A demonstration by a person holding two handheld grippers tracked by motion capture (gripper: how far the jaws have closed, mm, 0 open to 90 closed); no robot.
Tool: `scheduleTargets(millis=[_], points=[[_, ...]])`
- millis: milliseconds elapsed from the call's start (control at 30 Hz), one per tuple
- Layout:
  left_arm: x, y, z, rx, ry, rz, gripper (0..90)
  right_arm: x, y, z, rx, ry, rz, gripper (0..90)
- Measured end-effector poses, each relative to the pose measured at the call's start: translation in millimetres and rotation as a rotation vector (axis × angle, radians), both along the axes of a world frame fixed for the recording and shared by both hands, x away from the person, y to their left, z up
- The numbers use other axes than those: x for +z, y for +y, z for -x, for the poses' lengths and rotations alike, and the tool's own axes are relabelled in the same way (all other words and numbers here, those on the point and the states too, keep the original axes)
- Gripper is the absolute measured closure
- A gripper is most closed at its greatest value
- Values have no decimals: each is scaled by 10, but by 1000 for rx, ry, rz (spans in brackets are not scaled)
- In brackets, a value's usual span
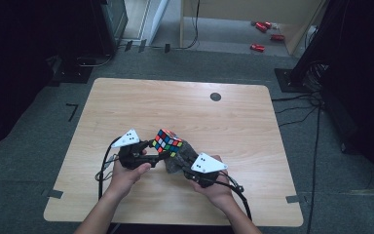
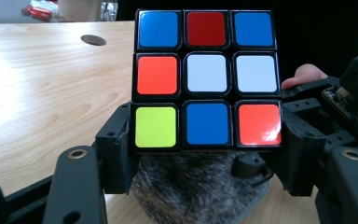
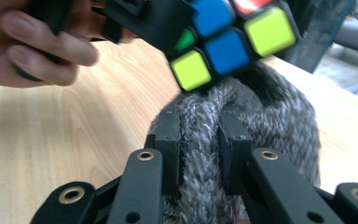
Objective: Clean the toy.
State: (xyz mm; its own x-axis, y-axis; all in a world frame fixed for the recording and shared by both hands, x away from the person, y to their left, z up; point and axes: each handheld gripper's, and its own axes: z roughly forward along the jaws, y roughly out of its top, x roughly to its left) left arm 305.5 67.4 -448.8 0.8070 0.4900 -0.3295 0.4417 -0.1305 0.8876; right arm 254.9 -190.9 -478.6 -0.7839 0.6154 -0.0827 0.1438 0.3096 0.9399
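Left gripper (image 2: 205, 154) was clamped on the cube (image 2: 206, 79), its jaws pressing the bottom layer from both sides at the lower middle of the left gripper view, with the cube face filling the centre of that frame. Right gripper (image 3: 199, 154) was pinched tight on a fold of the grey furry pouch (image 3: 261, 121), low in the middle of the right gripper view. In the high view the cube (image 1: 166, 142) sat at the centre of the table (image 1: 126, 102), held just over the pouch (image 1: 177, 158), between the left gripper (image 1: 148, 148) and the right gripper (image 1: 190, 168). By my reading, the grasps were done: cube lifted, pouch gripped. The cube's underside met the fur, or nearly so (I could not tell whether it touched, nor whether a mouth was open beneath it). What was left, I judged, was to get the cube wholly inside the pouch and let go; none of the cube looked sunk in yet.
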Motion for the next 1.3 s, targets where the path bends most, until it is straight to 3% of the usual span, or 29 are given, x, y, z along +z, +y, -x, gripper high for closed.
scheduleTargets(millis=[67,200,333,567,700,800,967,1300], points=[[-6,7,-7,10,7,-5,351,-7,-66,-56,-51,28,0,726],[-17,4,-16,14,14,-12,351,-44,-173,-122,-112,41,41,684],[-18,10,-21,19,19,-16,351,-38,-232,-156,-146,73,25,579],[-21,15,-31,22,28,-17,351,26,-325,-172,-183,56,-7,387],[-28,-10,-30,11,43,-15,350,74,-293,-119,-141,4,-23,327],[-32,-43,-29,0,60,-29,351,79,-193,-62,-112,-52,1,243],[-35,-97,-18,-26,82,-47,351,22,-50,-1,-73,-145,47,237],[-27,-211,8,-89,126,-65,350,-33,57,48,-56,-230,88,266]])
